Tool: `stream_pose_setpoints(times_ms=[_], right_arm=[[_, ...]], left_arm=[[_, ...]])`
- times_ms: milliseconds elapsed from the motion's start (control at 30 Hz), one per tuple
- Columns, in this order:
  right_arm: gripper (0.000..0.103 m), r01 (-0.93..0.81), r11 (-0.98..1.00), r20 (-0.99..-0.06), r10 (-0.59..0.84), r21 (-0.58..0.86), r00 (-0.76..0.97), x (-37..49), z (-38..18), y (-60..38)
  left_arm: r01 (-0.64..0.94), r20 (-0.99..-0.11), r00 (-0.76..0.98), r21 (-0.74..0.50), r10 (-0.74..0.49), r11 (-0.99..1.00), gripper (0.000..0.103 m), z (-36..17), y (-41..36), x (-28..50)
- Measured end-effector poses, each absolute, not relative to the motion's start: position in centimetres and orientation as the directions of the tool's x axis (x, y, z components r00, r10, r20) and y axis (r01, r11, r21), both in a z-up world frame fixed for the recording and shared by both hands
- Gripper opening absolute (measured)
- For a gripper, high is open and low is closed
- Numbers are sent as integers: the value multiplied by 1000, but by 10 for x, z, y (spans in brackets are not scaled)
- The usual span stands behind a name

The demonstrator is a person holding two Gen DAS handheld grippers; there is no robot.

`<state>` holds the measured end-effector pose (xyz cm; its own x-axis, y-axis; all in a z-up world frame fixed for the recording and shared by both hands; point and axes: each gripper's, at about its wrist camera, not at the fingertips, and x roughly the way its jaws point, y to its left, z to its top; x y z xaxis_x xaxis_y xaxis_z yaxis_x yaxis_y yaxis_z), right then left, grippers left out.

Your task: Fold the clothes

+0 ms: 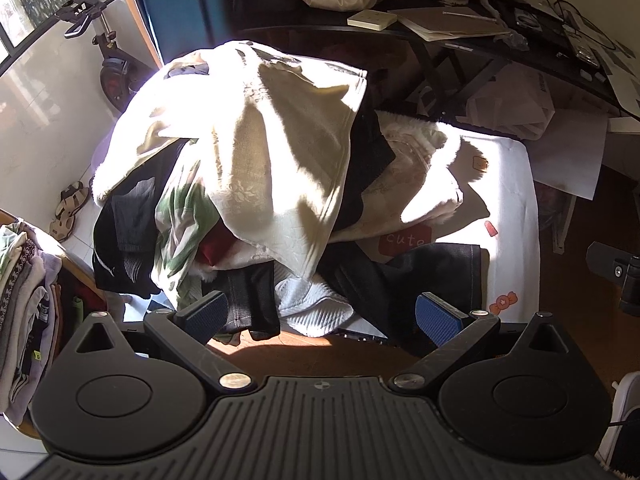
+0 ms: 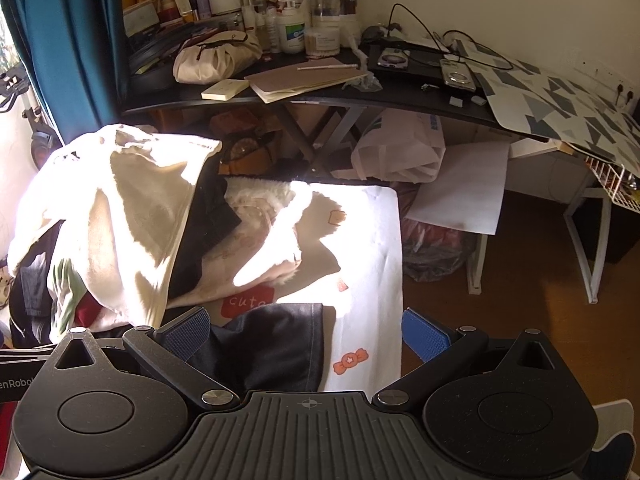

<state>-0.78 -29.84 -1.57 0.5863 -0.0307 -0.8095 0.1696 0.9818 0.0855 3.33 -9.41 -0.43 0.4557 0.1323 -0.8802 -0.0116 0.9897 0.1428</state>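
Cream cloth on the pile is seen as soft, matt woven fabric; dark denim looks coarse with stitched hem. White printed sheet is smooth cloth. Gripper pads are blue ribbed rubber, arms matt black plastic. Wood floor appears glossy.
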Motion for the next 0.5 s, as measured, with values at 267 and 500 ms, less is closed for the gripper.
stream_pose_setpoints(times_ms=[267,500], right_arm=[[102,150,984,-820,-7,96,572,-1,-21,-298],[102,166,983,-830,-33,73,557,5,-24,-288]], left_arm=[[-16,-879,455,150,141,989,102,-7,-94,35],[4,-889,445,125,110,992,102,-10,-83,43]])
